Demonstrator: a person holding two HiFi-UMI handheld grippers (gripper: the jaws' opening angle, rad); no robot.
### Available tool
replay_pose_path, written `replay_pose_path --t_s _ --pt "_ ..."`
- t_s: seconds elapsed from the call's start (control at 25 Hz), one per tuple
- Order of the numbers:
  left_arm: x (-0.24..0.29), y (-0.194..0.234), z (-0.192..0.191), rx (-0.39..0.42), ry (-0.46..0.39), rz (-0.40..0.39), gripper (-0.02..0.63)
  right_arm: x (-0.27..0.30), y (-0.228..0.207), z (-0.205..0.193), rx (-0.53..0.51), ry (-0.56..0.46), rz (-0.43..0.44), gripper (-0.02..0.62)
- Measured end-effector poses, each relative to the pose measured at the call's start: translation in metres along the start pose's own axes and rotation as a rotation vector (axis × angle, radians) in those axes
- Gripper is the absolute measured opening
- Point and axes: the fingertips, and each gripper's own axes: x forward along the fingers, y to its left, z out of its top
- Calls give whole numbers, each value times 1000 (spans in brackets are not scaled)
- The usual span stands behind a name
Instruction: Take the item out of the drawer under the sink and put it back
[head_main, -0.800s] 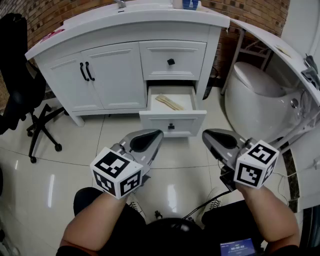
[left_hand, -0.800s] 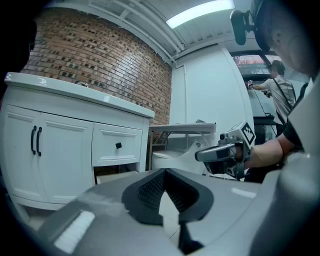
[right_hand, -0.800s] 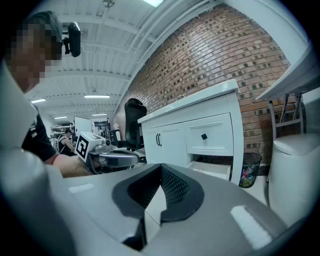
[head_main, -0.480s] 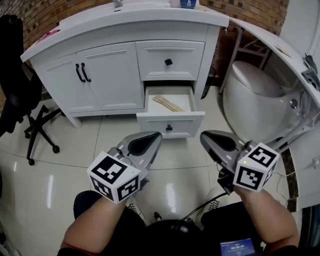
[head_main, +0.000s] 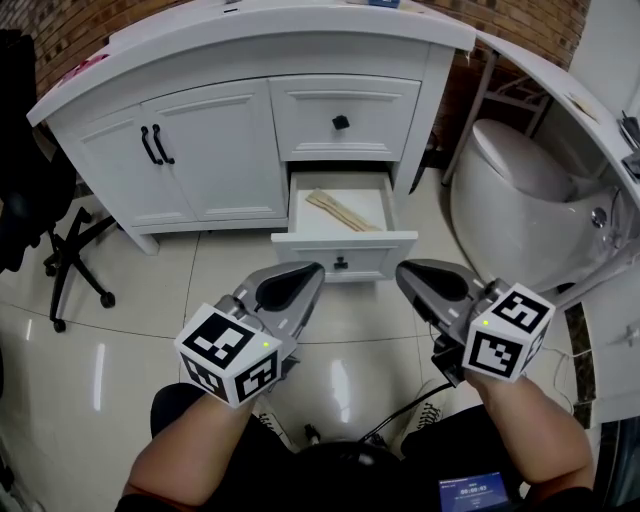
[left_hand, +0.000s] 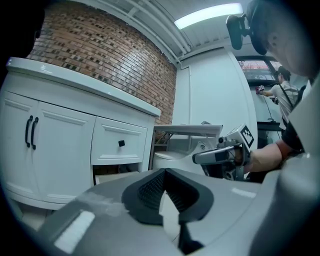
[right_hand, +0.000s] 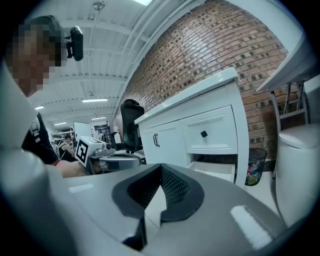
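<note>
Office chair: a black office chair (head_main: 38, 190) stands at the far left on the glossy tiled floor (head_main: 130, 330), just beside the end of the vanity.
Vanity: a white vanity (head_main: 205, 150) against a brick wall. It has two doors with black handles on the left and two drawers stacked on the right.
Left gripper (head_main: 310, 271): held low over the floor and pointing at the vanity. Its own view shows the jaws pressed together at the tips with nothing between them.
Top drawer (head_main: 345, 118): closed, with a black knob at its middle.
Bottom drawer (head_main: 344, 244): pulled out over the floor, just ahead of both grippers.
Item: pale wooden sticks (head_main: 342, 211) lie slantwise on the bottom drawer's floor, apart from both grippers.
Right gripper (head_main: 408, 272): level with the left one and near it, also clear of the drawer front. Its jaws are closed on nothing.
Toilet: a white toilet (head_main: 520, 195) with its lid down stands at the right, near the vanity's end.
</note>
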Motion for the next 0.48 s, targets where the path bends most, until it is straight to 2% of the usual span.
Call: replay_pose_path --t_s 0.28,0.48 --pt "17 40 -12 -7 21 46 6 33 -42 1 27 6 -21 8" --pt "29 53 -19 -21 42 25 6 60 -57 -1 45 25 -7 8"
